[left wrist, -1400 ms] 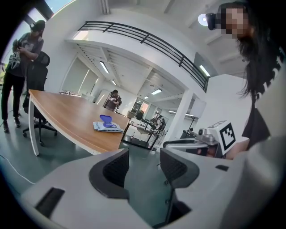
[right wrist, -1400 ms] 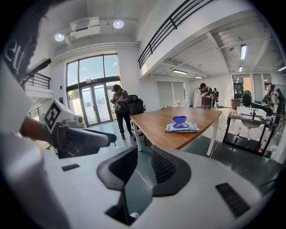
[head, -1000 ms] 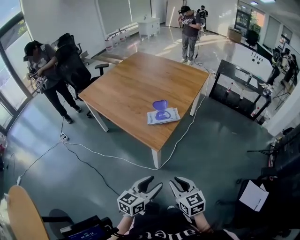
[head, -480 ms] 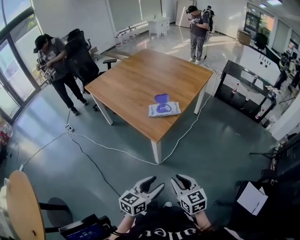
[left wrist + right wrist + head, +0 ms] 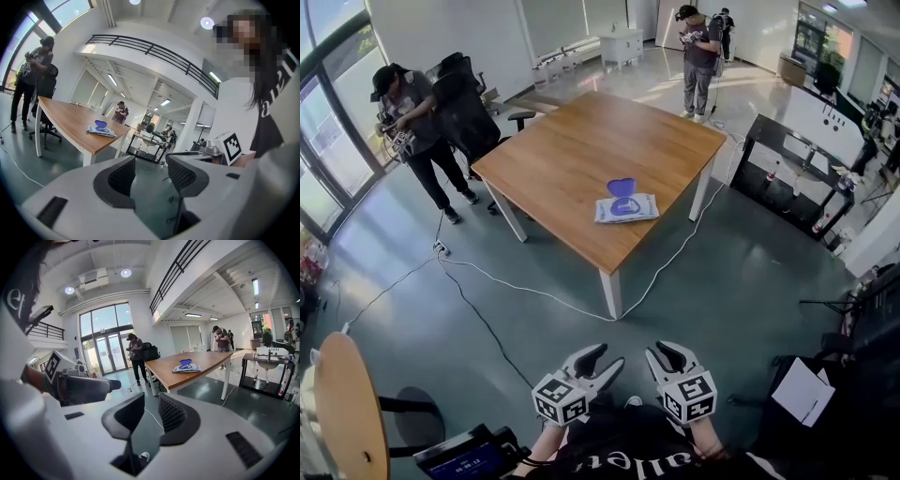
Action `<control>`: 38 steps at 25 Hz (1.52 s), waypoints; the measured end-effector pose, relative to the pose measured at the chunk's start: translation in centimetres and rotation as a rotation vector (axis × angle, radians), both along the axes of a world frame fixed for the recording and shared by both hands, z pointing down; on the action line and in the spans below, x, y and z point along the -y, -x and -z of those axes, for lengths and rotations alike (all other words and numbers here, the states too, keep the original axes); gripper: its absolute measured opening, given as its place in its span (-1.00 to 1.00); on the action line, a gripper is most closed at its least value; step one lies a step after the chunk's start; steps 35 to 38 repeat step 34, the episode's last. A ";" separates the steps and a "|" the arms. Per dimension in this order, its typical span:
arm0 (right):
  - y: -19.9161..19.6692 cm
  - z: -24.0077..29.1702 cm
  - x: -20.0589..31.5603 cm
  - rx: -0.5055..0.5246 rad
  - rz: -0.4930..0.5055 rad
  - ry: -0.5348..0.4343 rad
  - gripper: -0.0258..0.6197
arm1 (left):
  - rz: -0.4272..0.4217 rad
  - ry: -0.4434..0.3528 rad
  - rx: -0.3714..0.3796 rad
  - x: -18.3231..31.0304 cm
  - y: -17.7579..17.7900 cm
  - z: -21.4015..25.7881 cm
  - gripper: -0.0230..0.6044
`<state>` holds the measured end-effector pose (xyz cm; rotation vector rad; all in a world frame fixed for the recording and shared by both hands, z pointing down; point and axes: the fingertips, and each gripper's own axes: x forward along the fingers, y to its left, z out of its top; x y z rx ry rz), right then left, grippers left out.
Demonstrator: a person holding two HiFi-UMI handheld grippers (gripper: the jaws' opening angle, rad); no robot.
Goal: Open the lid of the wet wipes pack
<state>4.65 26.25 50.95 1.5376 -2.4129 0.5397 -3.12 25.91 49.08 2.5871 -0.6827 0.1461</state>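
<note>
— Jaws first: how are they set?
— Both pairs are spread wide with nothing between them. The left hand-held gripper (image 5: 607,358) and right hand-held gripper (image 5: 662,352) sit close to the person's body.
— Task status?
— It appears done. Well apart from the grippers, the wet wipes pack (image 5: 627,210) lies flat on the desk (image 5: 572,155) near its closest corner. Its purple lid (image 5: 622,186) stands raised on the far side. The long axis runs left to right in the head view.
</note>
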 end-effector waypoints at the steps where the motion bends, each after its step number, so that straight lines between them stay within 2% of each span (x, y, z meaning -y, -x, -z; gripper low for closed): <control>1: 0.0 0.0 -0.1 -0.002 0.002 0.001 -0.61 | -0.001 0.001 0.001 -0.1 -0.1 0.0 -0.22; 15: -0.9 0.3 0.0 -0.018 -0.023 -0.001 -0.61 | -0.006 -0.004 -0.002 0.2 -0.1 0.1 -0.22; 38: 0.9 -0.4 -0.3 -0.009 0.013 0.017 -0.61 | 0.008 0.016 0.009 -0.2 1.0 -0.9 -0.22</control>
